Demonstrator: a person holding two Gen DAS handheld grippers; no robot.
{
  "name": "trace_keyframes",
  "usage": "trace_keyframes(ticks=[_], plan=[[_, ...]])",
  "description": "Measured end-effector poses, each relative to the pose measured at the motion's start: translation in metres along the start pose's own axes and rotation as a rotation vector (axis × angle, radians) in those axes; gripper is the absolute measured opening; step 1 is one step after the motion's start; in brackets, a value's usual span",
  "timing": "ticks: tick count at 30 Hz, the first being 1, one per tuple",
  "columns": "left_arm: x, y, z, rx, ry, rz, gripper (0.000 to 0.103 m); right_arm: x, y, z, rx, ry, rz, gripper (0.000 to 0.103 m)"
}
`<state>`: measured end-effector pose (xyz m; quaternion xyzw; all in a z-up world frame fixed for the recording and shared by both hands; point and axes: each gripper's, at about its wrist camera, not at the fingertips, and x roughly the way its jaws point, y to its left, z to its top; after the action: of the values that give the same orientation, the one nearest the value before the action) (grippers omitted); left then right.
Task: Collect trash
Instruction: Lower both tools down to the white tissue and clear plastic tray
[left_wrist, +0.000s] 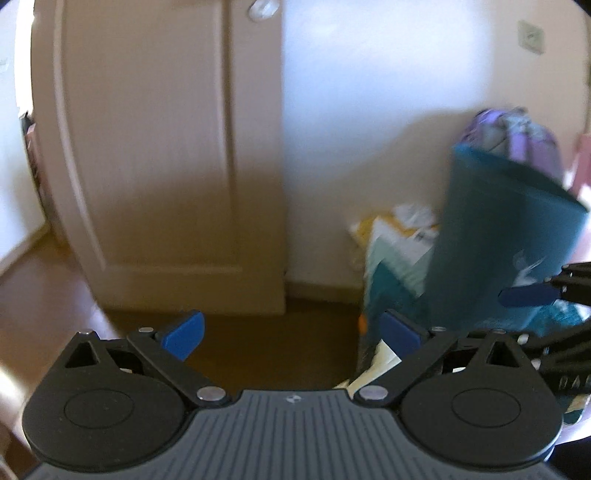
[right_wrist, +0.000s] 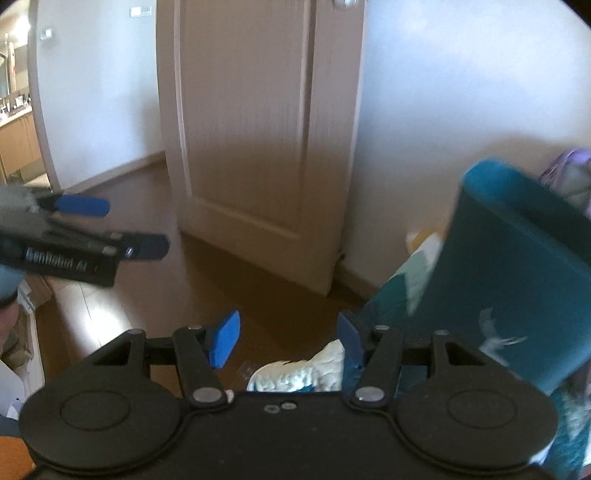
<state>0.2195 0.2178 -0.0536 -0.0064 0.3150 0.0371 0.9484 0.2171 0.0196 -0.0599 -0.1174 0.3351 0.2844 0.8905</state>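
Between the blue pads of the left gripper (left_wrist: 291, 334) nothing is held; its jaws stand wide apart over bare brown floor (left_wrist: 280, 350), and it hangs just off the corner of a patterned teal paper bag (left_wrist: 391, 273). The right gripper (right_wrist: 288, 338) is likewise spread and empty, with a crumpled white-and-pale-green piece of trash (right_wrist: 295, 373) lying just below and between its fingers, beside the bag's near edge. A dark teal panel with a white bird mark (right_wrist: 517, 280), probably a raised side or flap of that bag or a second bag leaning on it, tilts across the right of both views; motion blur leaves that unclear. Paper scraps, white and yellow, show inside the bag's mouth (left_wrist: 402, 225), so the bag seems to serve as the collecting place, standing against the white wall (left_wrist: 351, 110) near a closed beige door (left_wrist: 166, 147). A purple patterned backpack (left_wrist: 517, 136) sits behind. Both grippers seem to be kept apart-jawed to take the loose piece next.
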Motion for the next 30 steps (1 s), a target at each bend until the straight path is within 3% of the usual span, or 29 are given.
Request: trace_keyframes(ticks=[13,20,30], plan=[[0.169,0.080,-0.138,-0.251,0.292,0.091,0.102,0.200,0.035,-0.014,-0.010,0.258,0.050,0.058],[0.246,0.080,-0.206,-0.323,0.413,0.122,0.102,0.294,0.061,-0.038,-0.020,0.367,0.084,0.058],[0.337,0.064,-0.289,-0.421,0.589,0.072,0.102,0.407,0.089,-0.088,0.010,0.541,0.086,0.058]])
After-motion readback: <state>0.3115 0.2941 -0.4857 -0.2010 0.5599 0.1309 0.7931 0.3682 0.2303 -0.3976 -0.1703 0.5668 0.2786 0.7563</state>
